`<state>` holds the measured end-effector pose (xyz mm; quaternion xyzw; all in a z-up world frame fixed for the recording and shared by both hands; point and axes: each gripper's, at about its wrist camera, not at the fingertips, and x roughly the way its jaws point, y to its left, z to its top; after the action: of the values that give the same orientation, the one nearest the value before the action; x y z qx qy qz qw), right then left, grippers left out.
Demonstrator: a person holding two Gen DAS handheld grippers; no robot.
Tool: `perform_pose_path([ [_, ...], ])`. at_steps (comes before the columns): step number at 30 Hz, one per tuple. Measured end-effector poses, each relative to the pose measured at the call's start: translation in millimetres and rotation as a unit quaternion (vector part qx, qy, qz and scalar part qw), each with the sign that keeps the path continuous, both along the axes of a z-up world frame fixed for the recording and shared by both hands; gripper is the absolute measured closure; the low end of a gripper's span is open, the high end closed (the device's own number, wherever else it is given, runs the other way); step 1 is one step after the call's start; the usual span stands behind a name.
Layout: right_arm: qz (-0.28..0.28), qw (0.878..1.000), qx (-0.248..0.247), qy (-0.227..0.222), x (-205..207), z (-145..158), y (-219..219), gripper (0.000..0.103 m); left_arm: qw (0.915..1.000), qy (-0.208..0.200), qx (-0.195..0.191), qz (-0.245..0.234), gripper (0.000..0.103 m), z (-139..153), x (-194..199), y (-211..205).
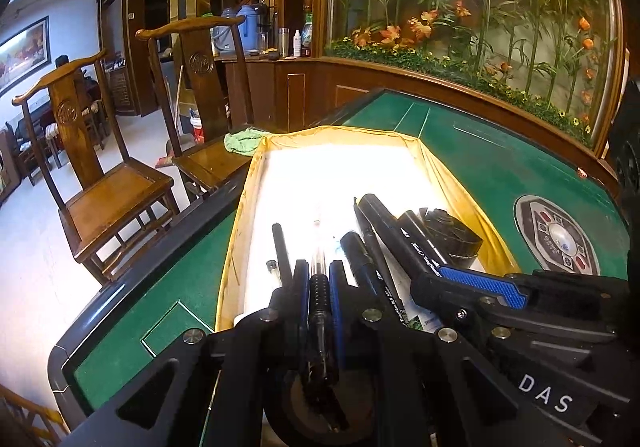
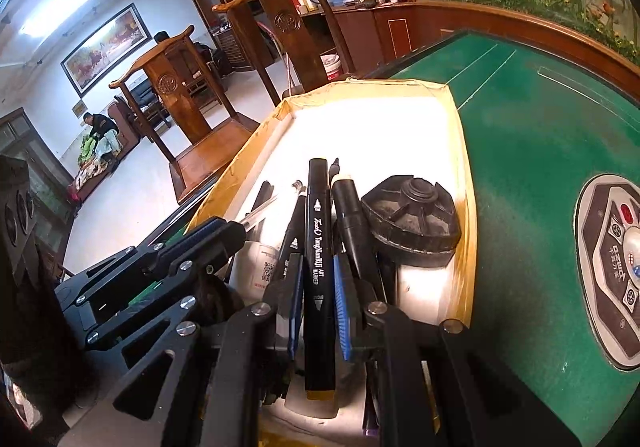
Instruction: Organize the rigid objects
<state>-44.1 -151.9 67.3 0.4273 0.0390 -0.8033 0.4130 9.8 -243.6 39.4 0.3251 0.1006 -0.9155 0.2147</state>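
Observation:
A shallow white box with yellow taped walls (image 1: 256,175) (image 2: 464,151) sits on the green table and holds several pens and markers. My left gripper (image 1: 319,279) is shut on a clear ballpoint pen with a black grip (image 1: 319,287), low over the box's near end. My right gripper (image 2: 319,287) is shut on a black art marker (image 2: 319,247), also over the near end; it shows in the left wrist view (image 1: 476,283). A black ribbed round part (image 2: 412,215) (image 1: 448,233) lies in the box to the right of the markers. The left gripper shows in the right wrist view (image 2: 216,235).
The green felt table (image 1: 500,167) (image 2: 540,167) has a control panel (image 1: 558,235) (image 2: 616,267) set in it at right. Two wooden chairs (image 1: 112,187) (image 1: 200,95) stand at the left edge. A green cloth (image 1: 244,141) lies by the box's far corner.

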Motion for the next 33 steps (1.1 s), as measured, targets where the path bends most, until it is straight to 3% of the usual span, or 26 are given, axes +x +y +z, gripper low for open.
perform_pose_path([
  [5,0.000,1.000,0.002,0.004,0,0,1,0.089,1.0000,-0.002,0.004,-0.001,0.091,-2,1,1],
  [12,0.000,1.000,0.006,0.009,1,1,1,0.089,0.9998,0.008,0.010,0.015,0.067,0,8,-5],
  [23,-0.006,1.000,0.002,0.005,0,2,4,0.087,0.9990,0.013,0.022,0.036,0.045,0,20,-9],
  [27,-0.006,1.000,0.000,0.013,1,6,6,0.080,0.9986,0.017,0.023,0.044,0.039,5,26,-9],
  [31,-0.014,1.000,-0.008,0.024,4,14,15,0.064,0.9980,0.029,0.029,0.049,0.033,12,35,-9],
  [33,-0.015,0.999,-0.014,0.026,6,18,19,0.062,0.9978,0.033,0.028,0.051,0.030,15,37,-9],
])
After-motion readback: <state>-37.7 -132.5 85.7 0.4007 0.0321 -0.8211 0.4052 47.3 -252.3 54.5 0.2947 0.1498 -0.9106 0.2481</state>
